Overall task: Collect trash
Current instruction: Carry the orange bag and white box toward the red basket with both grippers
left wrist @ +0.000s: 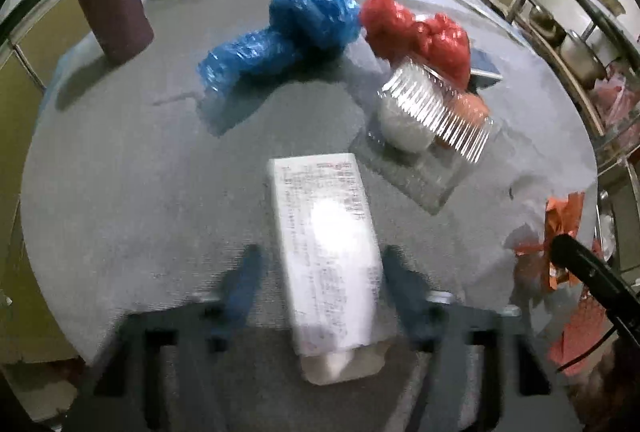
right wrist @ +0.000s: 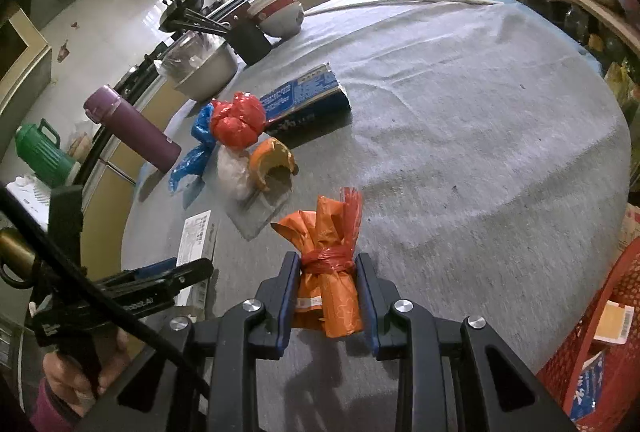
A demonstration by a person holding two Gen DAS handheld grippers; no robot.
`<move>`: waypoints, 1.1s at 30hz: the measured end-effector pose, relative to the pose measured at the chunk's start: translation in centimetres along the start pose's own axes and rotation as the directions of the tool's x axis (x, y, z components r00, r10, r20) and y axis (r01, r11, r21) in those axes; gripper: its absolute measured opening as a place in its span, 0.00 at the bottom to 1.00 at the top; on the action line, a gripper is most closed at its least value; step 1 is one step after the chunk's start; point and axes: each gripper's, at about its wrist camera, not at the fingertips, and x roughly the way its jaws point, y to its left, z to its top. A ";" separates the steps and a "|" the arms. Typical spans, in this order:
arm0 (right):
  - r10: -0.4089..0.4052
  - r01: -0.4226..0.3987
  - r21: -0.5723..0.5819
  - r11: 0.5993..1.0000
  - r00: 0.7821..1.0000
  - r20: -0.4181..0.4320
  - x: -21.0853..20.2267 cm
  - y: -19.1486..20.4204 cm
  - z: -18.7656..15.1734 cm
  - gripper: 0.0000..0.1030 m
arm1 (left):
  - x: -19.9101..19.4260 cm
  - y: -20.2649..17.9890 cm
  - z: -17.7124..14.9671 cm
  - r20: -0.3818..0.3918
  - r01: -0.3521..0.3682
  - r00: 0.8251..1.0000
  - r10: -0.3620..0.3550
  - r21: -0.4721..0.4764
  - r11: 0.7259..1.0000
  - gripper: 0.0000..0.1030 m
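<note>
Carton [left wrist: 326,252] lies between left gripper's [left wrist: 320,264] parted fingers, untouched.

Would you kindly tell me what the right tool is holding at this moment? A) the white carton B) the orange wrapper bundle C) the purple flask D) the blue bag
B: in the right wrist view the right tool is closed on the orange wrapper bundle, tied with a red strip, with both pads against its sides.
</note>
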 end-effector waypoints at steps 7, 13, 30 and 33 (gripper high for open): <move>0.017 -0.016 -0.019 1.000 0.997 0.070 -1.8 0.3 -0.3 0.29 | -3.2 -0.4 0.8 0.068 0.019 0.997 -0.020 0.005 1.000 0.47; 0.033 -0.029 -0.033 0.999 0.989 0.141 -4.1 0.4 -0.9 0.29 | -8.4 -1.8 -0.2 0.183 0.007 0.983 -0.019 0.070 0.998 0.47; 0.014 -0.018 0.015 1.000 0.969 0.245 -10.0 -3.3 -3.6 0.29 | -12.2 -10.7 -3.5 0.288 0.001 0.952 -0.101 0.327 0.945 0.48; 0.006 -0.018 0.046 0.999 0.965 0.263 -11.0 -4.9 -4.0 0.29 | -11.5 -12.1 -4.0 0.256 0.013 0.960 -0.110 0.352 0.936 0.48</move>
